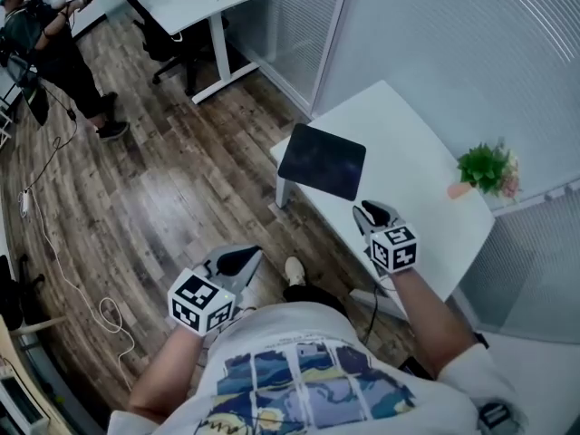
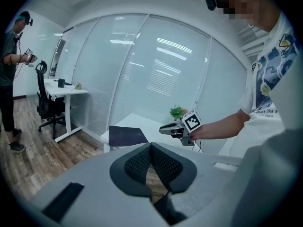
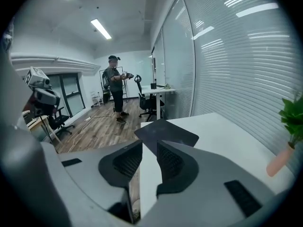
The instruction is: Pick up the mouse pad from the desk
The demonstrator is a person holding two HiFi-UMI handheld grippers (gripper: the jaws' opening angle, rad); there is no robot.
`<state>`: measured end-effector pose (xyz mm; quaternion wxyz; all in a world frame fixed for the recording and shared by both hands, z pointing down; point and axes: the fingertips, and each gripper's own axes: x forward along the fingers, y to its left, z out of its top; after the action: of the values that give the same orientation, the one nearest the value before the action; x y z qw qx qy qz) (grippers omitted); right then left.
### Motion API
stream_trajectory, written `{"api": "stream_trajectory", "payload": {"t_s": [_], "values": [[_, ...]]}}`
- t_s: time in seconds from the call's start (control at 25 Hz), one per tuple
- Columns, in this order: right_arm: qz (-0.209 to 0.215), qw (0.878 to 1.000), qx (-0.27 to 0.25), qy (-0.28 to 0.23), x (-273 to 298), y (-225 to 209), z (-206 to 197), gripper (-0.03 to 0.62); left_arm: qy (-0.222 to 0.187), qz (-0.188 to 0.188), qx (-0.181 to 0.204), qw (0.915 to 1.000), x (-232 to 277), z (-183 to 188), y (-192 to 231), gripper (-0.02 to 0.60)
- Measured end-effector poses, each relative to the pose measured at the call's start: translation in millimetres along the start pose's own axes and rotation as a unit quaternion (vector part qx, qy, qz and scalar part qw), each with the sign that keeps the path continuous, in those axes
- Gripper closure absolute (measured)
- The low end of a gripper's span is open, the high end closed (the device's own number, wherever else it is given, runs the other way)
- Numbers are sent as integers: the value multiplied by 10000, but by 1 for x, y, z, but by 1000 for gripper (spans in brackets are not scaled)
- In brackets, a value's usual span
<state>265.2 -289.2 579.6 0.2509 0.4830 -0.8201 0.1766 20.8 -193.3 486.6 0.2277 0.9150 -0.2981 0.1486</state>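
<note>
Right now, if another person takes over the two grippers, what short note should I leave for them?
Left gripper: shut, empty, held off the desk, above the wooden floor.
Right gripper: open, empty, over the desk's near edge, pointing toward the mouse pad, not touching it.
Mouse pad: lies flat at a corner of the white desk; a potted plant stands apart from it by the wall.
Done: only the approach; the pad is not yet picked up.
Left: bring the right gripper to the pad's edge, close on it and lift it.
</note>
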Motion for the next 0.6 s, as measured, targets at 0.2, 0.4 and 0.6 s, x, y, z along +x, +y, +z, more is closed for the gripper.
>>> {"api": "stream_trajectory", "payload": {"t_s": [0.2, 0.4, 0.6], "values": [[37, 9999, -48, 152, 49, -56, -1, 496, -8, 167, -96, 9998, 36, 15, 7, 580], [84, 9996, -92, 267, 101, -105, 0, 485, -17, 400, -173, 9990, 68, 29, 19, 579], [70, 9987, -217, 457, 133, -141, -4, 477, -16, 598, -233, 9979, 84, 39, 25, 579]]}}
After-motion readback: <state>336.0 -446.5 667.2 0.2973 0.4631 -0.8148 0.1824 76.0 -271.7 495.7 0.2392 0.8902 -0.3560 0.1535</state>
